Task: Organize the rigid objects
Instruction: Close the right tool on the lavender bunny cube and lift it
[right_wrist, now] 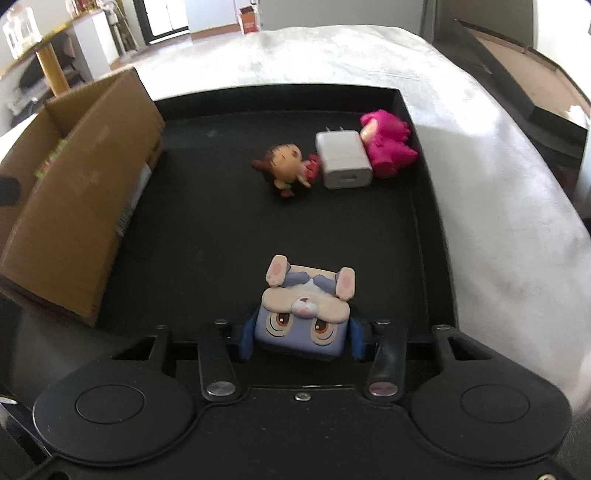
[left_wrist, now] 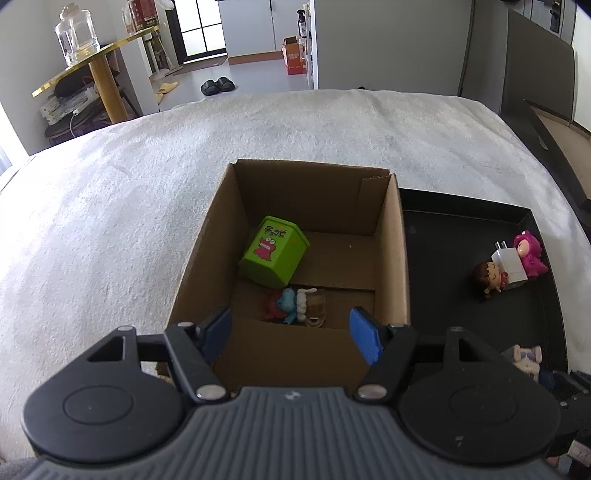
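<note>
My left gripper [left_wrist: 290,334] is open and empty above the near edge of a cardboard box [left_wrist: 393,258]. Inside lie a green toy box [left_wrist: 273,251], a small red and blue figure [left_wrist: 282,304] and a small glass [left_wrist: 316,306]. My right gripper [right_wrist: 301,338] is shut on a lilac bunny cube toy [right_wrist: 304,310], upside down, over the near end of the black tray [right_wrist: 207,229]. On the tray lie a brown-haired doll [right_wrist: 284,166], a white charger plug [right_wrist: 345,160] and a pink figure [right_wrist: 388,147].
The box [right_wrist: 74,206] and tray stand side by side on a white fuzzy cloth [left_wrist: 110,206]. A gold-topped side table with glass jars [left_wrist: 77,33] stands at the far left. A dark chair [left_wrist: 539,74] is at the far right.
</note>
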### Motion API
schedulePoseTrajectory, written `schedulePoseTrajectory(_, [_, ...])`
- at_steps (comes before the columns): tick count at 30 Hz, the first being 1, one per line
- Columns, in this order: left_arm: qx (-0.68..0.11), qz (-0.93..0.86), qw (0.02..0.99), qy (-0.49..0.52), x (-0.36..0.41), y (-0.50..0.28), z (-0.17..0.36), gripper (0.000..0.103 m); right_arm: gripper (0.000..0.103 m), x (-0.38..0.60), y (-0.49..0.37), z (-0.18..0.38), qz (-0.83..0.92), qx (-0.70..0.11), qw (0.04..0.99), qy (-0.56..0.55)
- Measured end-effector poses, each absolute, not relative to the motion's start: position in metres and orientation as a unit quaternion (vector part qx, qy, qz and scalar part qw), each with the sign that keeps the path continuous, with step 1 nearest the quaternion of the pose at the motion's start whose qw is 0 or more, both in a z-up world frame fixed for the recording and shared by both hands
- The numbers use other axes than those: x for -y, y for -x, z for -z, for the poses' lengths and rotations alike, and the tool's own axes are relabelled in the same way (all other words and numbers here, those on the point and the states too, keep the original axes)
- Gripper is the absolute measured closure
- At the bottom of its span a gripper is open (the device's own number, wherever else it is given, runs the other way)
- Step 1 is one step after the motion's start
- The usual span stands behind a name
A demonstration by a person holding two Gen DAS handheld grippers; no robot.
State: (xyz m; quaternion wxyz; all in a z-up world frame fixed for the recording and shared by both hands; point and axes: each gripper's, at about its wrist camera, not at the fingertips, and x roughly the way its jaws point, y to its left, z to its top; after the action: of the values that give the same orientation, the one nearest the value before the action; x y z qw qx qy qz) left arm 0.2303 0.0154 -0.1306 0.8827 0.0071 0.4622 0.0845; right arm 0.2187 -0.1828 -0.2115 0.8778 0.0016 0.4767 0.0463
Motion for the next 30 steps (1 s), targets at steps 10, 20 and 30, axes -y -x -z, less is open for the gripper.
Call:
schedulePoseTrajectory(10, [-0.452,-0.088,0.887,-0.014,-0.014,-0.231,0.117,0.034,0.06,0.178,-0.217,0.19,-0.065,-0.445,0.893,0.005])
schedulePoseTrajectory(20, [-0.432,-0.094,0.897,-0.004,-0.021,-0.217,0.095,0.034,0.06,0.179,-0.217,0.161,-0.059,-0.418,0.906,-0.006])
schedulePoseTrajectory(30, [-0.413,-0.092,0.906,0.018,-0.035,-0.204,0.077,0.034,0.06,0.175,-0.211,0.128,-0.056,-0.392,0.918,-0.002])
